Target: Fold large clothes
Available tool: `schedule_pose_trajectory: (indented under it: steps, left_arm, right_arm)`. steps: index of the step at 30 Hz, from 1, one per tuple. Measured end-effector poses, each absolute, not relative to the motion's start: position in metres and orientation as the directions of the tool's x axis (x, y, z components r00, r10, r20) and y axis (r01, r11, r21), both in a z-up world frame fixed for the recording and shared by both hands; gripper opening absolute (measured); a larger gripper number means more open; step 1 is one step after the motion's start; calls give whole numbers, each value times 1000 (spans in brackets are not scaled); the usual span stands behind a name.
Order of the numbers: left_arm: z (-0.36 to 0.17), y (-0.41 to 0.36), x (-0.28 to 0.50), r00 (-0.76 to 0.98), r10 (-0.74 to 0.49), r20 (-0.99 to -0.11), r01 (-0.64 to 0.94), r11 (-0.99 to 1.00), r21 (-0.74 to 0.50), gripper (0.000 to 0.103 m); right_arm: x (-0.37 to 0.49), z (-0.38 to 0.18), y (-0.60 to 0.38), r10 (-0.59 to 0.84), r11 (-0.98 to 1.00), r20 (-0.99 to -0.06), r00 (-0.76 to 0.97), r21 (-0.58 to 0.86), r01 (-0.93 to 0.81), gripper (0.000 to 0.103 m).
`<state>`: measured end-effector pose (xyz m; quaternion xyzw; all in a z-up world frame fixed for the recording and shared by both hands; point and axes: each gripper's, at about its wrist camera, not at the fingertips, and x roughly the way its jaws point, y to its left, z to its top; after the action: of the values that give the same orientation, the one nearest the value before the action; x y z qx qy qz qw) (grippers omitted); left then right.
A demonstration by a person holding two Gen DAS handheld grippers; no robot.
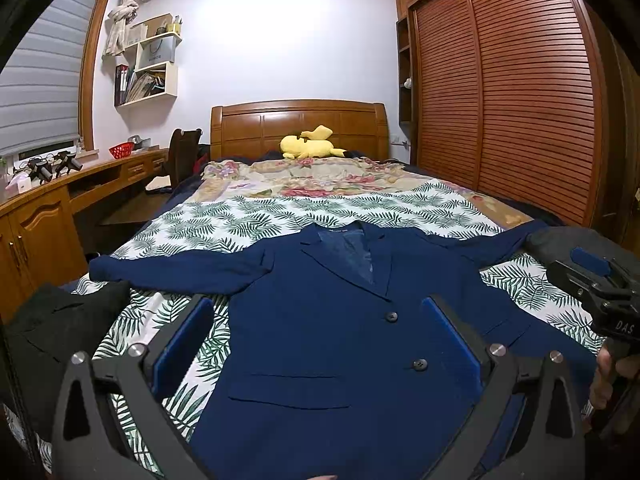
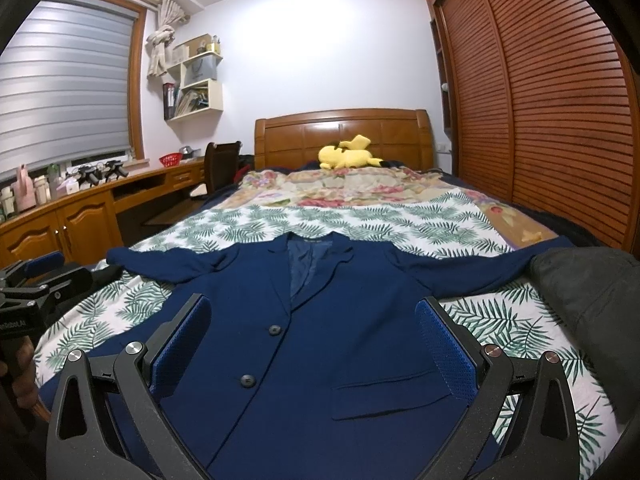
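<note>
Over the hem, both your grippers hang spread and empty.
The left gripper (image 1: pixel 320 344) and right gripper (image 2: pixel 312 344) face the jacket (image 1: pixel 332 340), flat on the bed (image 1: pixel 400 208), collar away, sleeves stretched sideways; each sleeve lies nearer its own-side gripper, though cuffs look partly hidden.

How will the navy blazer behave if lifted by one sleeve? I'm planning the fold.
The navy blazer lies flat and limp, so it would probably drape and sag. Its sleeve already shows soft wrinkles, likely floppy. The lapels and lined body look structured, so probably somewhat heavier than a shirt.
</note>
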<state>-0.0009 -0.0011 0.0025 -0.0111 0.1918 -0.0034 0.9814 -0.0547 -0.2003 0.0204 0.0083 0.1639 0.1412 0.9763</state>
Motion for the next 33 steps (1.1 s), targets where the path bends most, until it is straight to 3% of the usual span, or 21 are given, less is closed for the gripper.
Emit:
schedule_pose_trajectory:
  steps: [22, 33]
  left_arm:
    - [6, 2, -3, 927, -2, -376, -4, 1000, -15, 103]
    - [13, 32, -11, 919, 34, -393, -52, 998, -36, 103]
  right_arm:
    - [-55, 21, -202, 290, 956, -320, 902, 62, -286, 103]
    - [-46, 26, -155, 413, 904, -335, 847, 40, -425, 103]
